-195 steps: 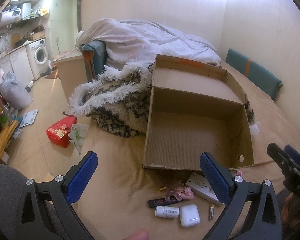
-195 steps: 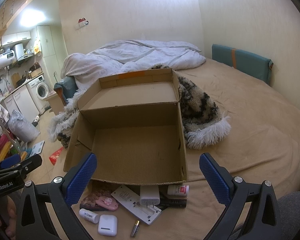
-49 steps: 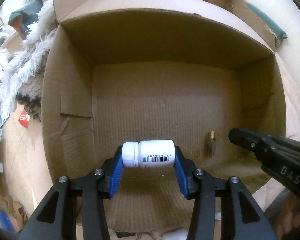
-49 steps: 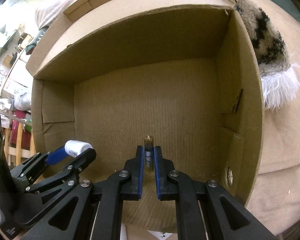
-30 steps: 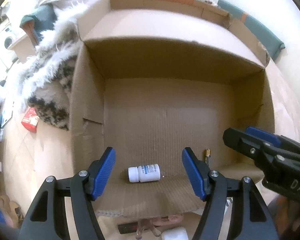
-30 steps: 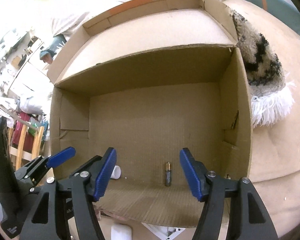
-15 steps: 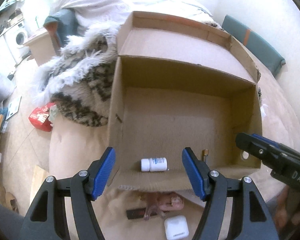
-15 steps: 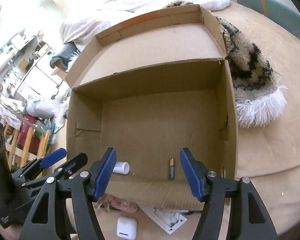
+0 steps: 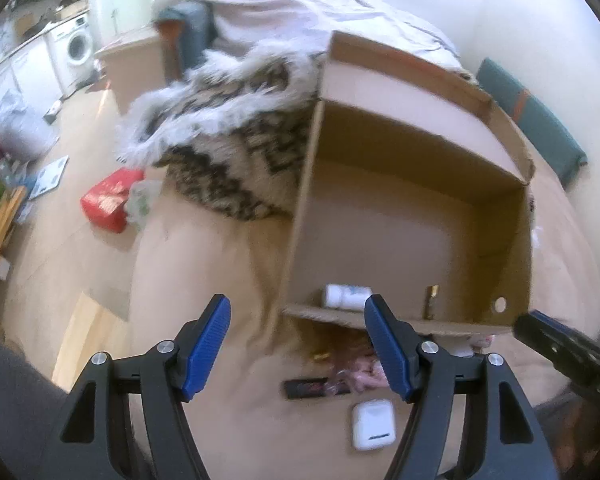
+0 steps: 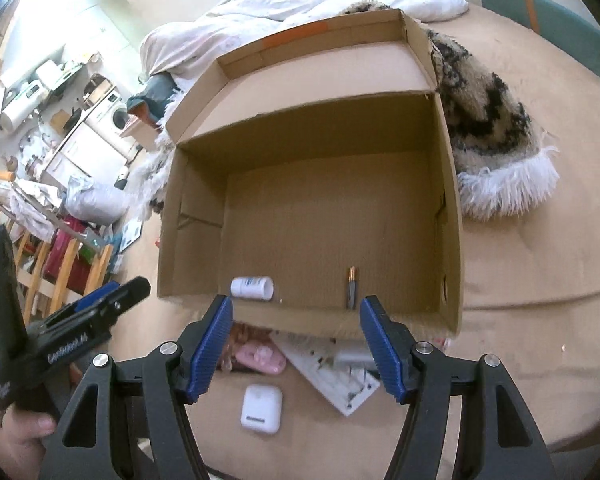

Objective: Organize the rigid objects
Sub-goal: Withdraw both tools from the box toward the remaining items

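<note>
Left claw [image 9: 298, 344] and right claw [image 10: 296, 346] both released, empty, above bed [image 10: 540, 240]; white bottle [image 10: 252, 288] and battery [image 10: 351, 288] lying inside cardboard box [image 10: 454, 200].

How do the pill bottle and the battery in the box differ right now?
The bottle is white and stout; the battery is dark, gold-tipped and thin. The bottle lies crosswise along the box's near wall; the battery points away from that wall. Both lie flat on the box floor, apart, untouched.
</note>
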The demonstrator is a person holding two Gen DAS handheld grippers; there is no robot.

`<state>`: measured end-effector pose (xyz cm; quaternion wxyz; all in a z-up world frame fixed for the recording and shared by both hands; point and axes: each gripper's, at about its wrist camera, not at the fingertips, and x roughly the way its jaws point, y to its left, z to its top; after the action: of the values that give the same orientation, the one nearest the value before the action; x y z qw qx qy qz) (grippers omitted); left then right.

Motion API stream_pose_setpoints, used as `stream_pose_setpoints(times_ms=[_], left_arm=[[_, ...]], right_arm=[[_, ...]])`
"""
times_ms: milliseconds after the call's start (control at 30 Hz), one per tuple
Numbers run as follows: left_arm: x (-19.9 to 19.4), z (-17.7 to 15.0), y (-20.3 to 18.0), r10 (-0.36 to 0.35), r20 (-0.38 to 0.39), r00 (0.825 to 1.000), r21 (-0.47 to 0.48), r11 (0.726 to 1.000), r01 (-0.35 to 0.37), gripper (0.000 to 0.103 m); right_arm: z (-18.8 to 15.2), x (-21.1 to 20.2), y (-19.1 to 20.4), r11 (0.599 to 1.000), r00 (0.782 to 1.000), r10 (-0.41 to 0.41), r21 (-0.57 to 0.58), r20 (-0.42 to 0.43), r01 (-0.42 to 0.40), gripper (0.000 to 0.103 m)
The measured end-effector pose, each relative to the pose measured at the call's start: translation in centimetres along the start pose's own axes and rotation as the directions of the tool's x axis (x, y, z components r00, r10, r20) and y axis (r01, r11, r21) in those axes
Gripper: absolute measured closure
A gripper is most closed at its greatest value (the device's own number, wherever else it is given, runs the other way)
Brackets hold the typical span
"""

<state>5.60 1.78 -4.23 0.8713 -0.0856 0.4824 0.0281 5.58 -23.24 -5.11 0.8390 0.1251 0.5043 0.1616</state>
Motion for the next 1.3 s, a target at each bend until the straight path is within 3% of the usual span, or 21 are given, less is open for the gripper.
stream_pose_setpoints(times_ms=[200, 333, 400, 600, 800, 867, 967, 1167, 1300], left_arm=[[0.6, -1.1, 1.9, 0.024, -0.029, 0.999, -0.064, 0.998, -0.025, 0.036], [2.2, -1.8, 2.5, 0.027, -0.103, 0.994, -0.095, 0.995, -0.037, 0.036], [3.5, -2.5, 2.3, 0.03, -0.168, 0.985, -0.081, 0.996, -0.044, 0.036], [7.9, -5.0, 0.4, -0.058, -0.359, 0.931, -0.086, 0.996, 0.029, 0.036], [10.1, -6.4, -1.6, -0.049, -0.427, 0.903, -0.029, 0.999, 0.041, 0.036], [10.7, -6.4, -1.9, -0.048, -0.433, 0.9, -0.033, 0.999, 0.037, 0.036], [11.8, -6.5, -2.4, -0.062, -0.456, 0.888, -0.062, 0.997, 0.038, 0.023], [12.8, -6.6, -4.4, -0.014, -0.443, 0.896, 0.01, 1.0, 0.02, 0.011], [12.8, -6.2, -5.2, -0.017, -0.426, 0.905, -0.003, 1.0, 0.018, 0.01]], right_arm=[[-1.6, -0.1, -0.4, 0.999, 0.999, 0.033, 0.036, -0.028, -0.032, 0.034], [-2.0, 0.7, -0.3, 0.999, 0.998, 0.03, 0.044, -0.059, -0.027, 0.034], [-2.3, 1.3, -0.3, 0.998, 0.996, 0.035, 0.05, -0.083, -0.031, 0.034], [-2.4, 2.7, -0.8, 0.997, 0.991, 0.026, 0.08, -0.132, -0.016, 0.034], [-2.5, 3.6, -1.3, 0.995, 0.987, 0.02, 0.098, -0.159, -0.005, 0.034], [-2.5, 3.7, -1.3, 0.995, 0.986, 0.02, 0.097, -0.165, -0.004, 0.034], [-2.4, 4.0, -1.3, 0.995, 0.985, 0.026, 0.103, -0.17, -0.008, 0.034], [-2.2, 4.8, -1.1, 0.995, 0.982, 0.029, 0.101, -0.185, -0.01, 0.034], [-2.2, 5.0, -1.0, 0.996, 0.98, 0.024, 0.091, -0.197, -0.006, 0.034]])
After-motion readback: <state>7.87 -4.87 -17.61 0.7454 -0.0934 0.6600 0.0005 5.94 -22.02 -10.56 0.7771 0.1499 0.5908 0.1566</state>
